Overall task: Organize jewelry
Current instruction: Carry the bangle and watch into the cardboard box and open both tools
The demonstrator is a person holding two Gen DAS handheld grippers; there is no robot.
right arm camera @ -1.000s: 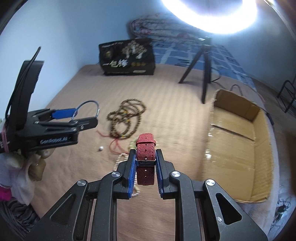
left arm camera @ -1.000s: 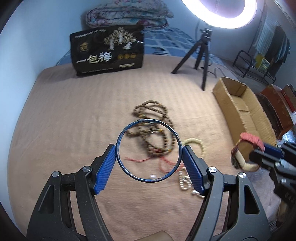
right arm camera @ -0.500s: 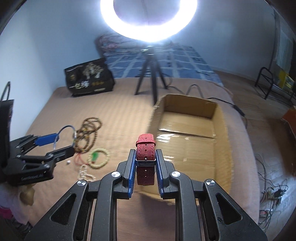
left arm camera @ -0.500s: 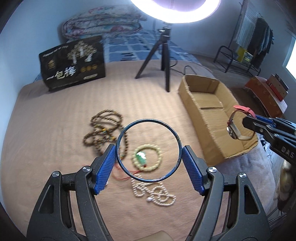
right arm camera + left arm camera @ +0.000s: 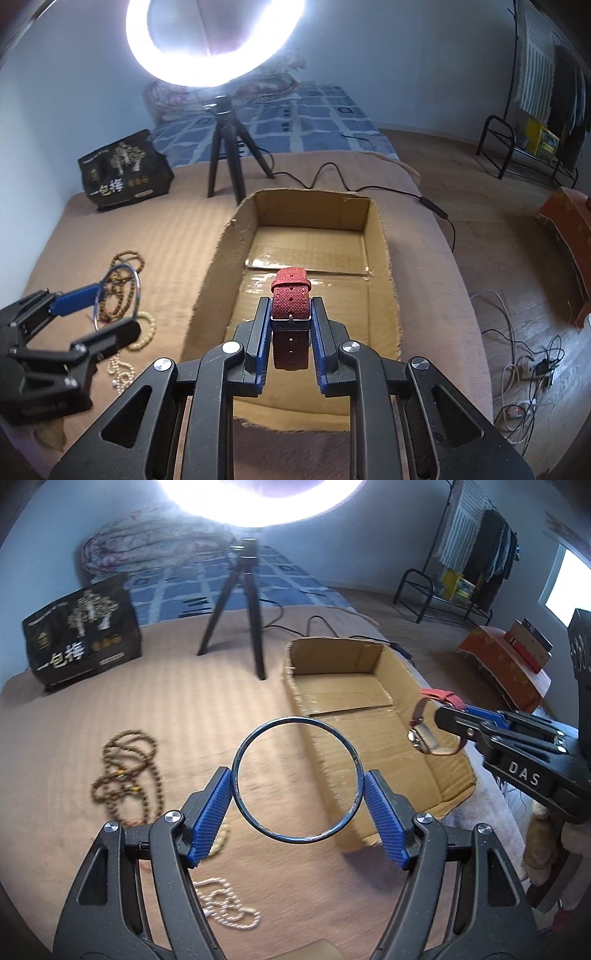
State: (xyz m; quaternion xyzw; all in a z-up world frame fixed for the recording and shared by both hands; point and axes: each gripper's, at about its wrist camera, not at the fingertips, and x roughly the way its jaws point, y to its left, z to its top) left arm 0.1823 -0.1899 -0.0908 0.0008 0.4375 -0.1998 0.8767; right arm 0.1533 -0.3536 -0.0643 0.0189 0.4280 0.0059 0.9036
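My left gripper [image 5: 297, 805] is shut on a dark blue metal bangle [image 5: 354, 760] and holds it above the bed, at the left wall of the open cardboard box [image 5: 369, 657]. My right gripper [image 5: 290, 332] is shut on a red-strapped watch [image 5: 290, 299] and holds it over the near part of the box [image 5: 384, 258]. The watch [image 5: 424, 734] also shows in the left wrist view, over the box's right side. Brown bead necklaces [image 5: 125, 771], a pearl strand [image 5: 229, 908] and a pale bead bracelet [image 5: 146, 332] lie on the tan bedspread left of the box.
A ring light on a black tripod [image 5: 225, 155] stands behind the box, its cable [image 5: 406, 192] running right. A black printed bag [image 5: 81, 642] stands at the back left. Cables [image 5: 528, 362] lie on the floor beyond the bed's right edge.
Both grippers have swung right, from over the jewelry pile toward the box. The watch now hangs over the box; the bangle is at its left wall.
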